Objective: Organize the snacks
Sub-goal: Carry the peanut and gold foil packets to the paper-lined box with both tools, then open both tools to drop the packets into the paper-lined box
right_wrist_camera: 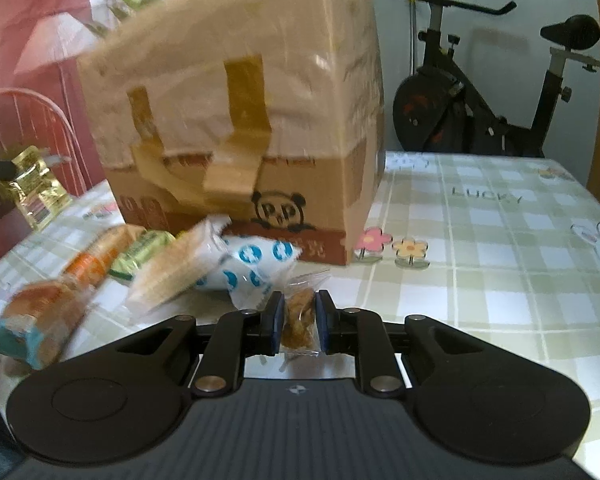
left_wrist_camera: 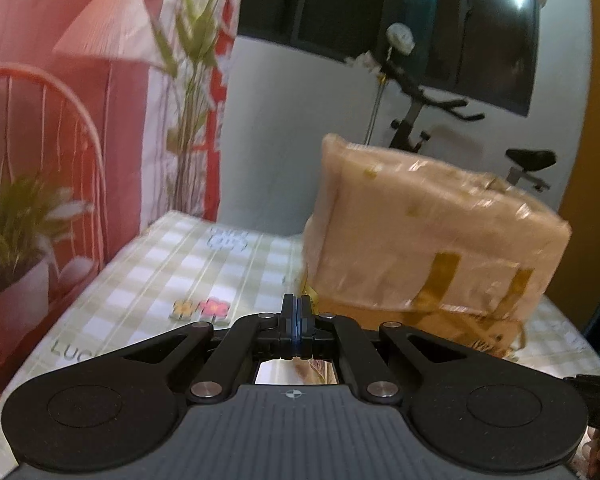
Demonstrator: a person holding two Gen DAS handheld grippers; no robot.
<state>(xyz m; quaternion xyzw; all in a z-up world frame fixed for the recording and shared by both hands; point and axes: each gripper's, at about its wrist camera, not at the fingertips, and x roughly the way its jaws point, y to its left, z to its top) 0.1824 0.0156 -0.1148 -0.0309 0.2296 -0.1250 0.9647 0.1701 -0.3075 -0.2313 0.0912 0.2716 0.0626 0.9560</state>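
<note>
Left gripper (left_wrist_camera: 297, 322) angled slightly down over the desk (left_wrist_camera: 172, 264), pads pressed together, nothing between them. Pointed toward the taped cardboard box (left_wrist_camera: 428, 236), which stood on the checked cloth ahead and to the right; apart from it, no contact. Right gripper (right_wrist_camera: 298, 320) also tilted down at the desk (right_wrist_camera: 480, 240), pinching a small clear snack packet (right_wrist_camera: 298, 322) with brown pieces inside, pads clamped on both its sides. Same cardboard box (right_wrist_camera: 236, 120) seen just ahead of the right gripper, panda mark on its front face, upper half wrapped in tape. Loose snacks piled at the foot of the box, left of the right gripper: white pack with blue dots (right_wrist_camera: 252, 266), clear-wrapped wafer pack (right_wrist_camera: 180, 268), green packet (right_wrist_camera: 140, 256), orange-labelled bread pack (right_wrist_camera: 96, 262), another bread pack (right_wrist_camera: 36, 320) nearest the edge, blurred. Gold foil packet (right_wrist_camera: 36, 184) at far left of the right wrist view, whether held or resting could not be told. Exercise bike (right_wrist_camera: 480, 92) behind the desk.
</note>
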